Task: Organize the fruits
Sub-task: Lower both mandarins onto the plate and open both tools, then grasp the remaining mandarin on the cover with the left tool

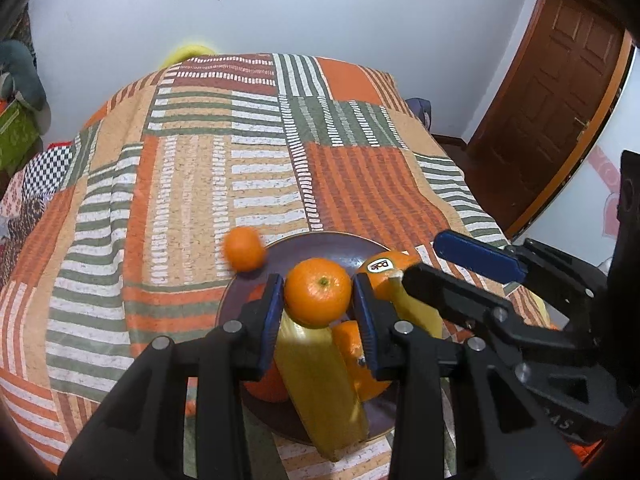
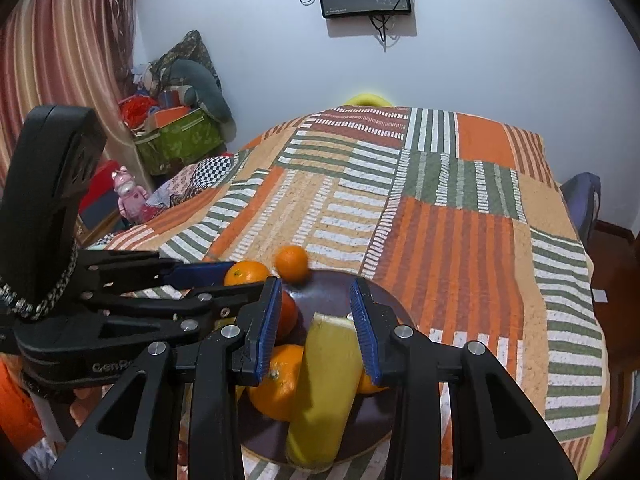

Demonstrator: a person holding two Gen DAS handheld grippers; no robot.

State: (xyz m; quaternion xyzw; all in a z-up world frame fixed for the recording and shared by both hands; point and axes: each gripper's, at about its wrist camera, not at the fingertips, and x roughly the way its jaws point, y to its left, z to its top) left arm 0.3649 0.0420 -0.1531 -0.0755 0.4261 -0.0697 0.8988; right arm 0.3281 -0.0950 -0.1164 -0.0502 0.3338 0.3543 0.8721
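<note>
A banana [image 2: 324,384] is seen between the spread fingers of the right gripper [image 2: 318,328] — untouched. Oranges [image 2: 280,380] are laid beside it on the dark plate [image 2: 384,296].

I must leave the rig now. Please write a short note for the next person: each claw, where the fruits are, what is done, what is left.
Left claw: shut on a mandarin, held above the brown plate.
Right claw: open, empty, over the plate beside the banana.
Done: banana and several oranges lie on the plate.
Left: set down the held mandarin; one small orange sits at the plate's far rim on the bedspread; whether it touches the rim is unclear.
</note>
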